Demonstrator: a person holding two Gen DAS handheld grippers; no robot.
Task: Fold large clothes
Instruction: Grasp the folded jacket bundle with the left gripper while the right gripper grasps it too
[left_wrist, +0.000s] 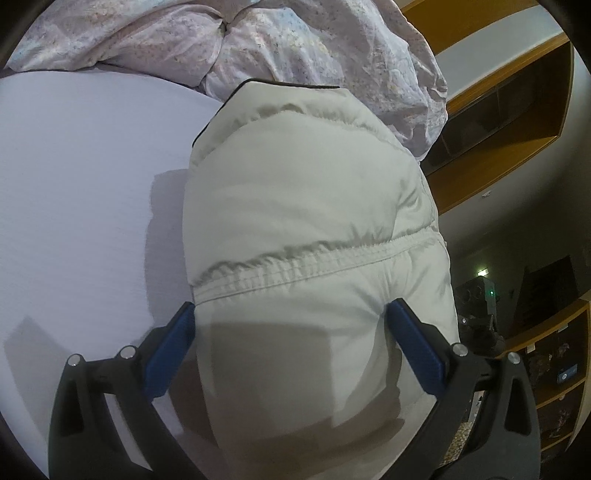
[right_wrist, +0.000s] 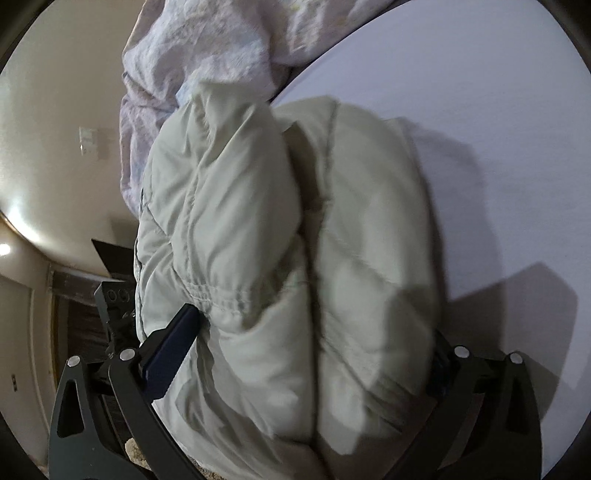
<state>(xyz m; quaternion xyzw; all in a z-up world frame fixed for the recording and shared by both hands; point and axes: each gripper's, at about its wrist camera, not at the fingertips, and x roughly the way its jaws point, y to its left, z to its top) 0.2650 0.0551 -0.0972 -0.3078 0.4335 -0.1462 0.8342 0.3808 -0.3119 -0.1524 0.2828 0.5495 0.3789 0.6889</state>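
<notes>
A puffy cream jacket (left_wrist: 295, 206) lies bundled on the pale lilac bed sheet (left_wrist: 81, 192), with an elastic seam across it. My left gripper (left_wrist: 291, 317) straddles its near end with the jaws at full width. The blue pads (left_wrist: 177, 347) rest against the fabric on both sides without squeezing it. In the right wrist view the jacket (right_wrist: 258, 229) shows two thick folded layers. My right gripper (right_wrist: 314, 328) is open wide around them. Its left pad (right_wrist: 173, 350) touches the fabric; the right pad is hidden behind the bulge.
A crumpled floral duvet (left_wrist: 295, 40) is heaped at the far end of the bed, also in the right wrist view (right_wrist: 207, 48). Wooden shelves (left_wrist: 517, 122) stand to the right beyond the bed edge. A cream wall (right_wrist: 55, 147) lies left of the jacket.
</notes>
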